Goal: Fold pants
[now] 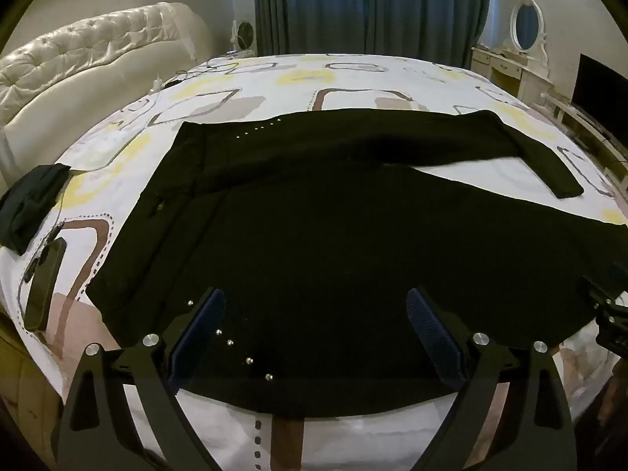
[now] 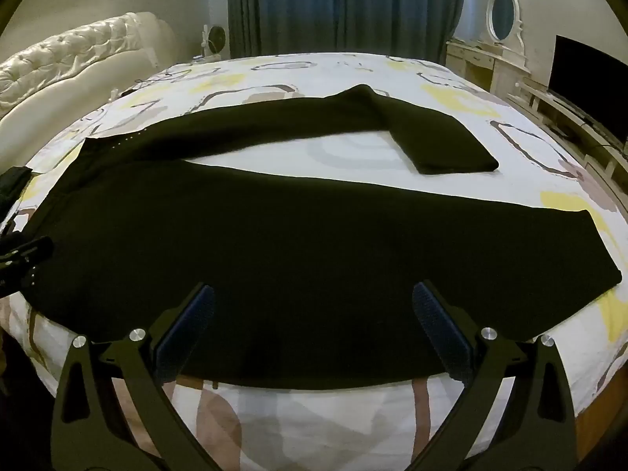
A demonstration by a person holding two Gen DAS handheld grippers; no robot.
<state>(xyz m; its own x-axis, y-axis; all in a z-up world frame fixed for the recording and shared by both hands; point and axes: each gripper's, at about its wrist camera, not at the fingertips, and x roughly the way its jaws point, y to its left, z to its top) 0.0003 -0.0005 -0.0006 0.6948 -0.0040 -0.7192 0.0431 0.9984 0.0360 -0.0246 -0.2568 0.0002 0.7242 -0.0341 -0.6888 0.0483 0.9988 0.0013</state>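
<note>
On the patterned white bedspread (image 1: pixel 353 78), as seen from the left wrist, a pair of black fabric pants (image 1: pixel 314 235) is spread flat, its waistband toward the left and its legs running to the right. The left gripper (image 1: pixel 316 302) is held above the near hem of the waist area with its jaws wide apart — nothing is clamped between the blue pads (image 1: pixel 204 329). The near edge of the pants lies just inside the bed's front edge, where a strip of bare bedspread is left. The far leg is bent back on itself at the right, and a wedge of bare cover is exposed between the two legs. At the left edge a dark folded cloth (image 1: pixel 31 204) and a dark flat phone-like device (image 1: pixel 43 286) are lying clear of the pants. Open cover is visible beyond the far leg up to the blue-grey curtains (image 1: pixel 373 4).

In the right wrist view, the right gripper (image 2: pixel 314 298) is likewise spread fully, poised over the near leg — no cloth is pinched. The near leg's cuff is seen ending just short of the bed's right edge. The folded-over far cuff rests well apart from it, with bare bedspread between. A cream tufted headboard (image 2: pixel 70 59) bounds the left side.
</note>
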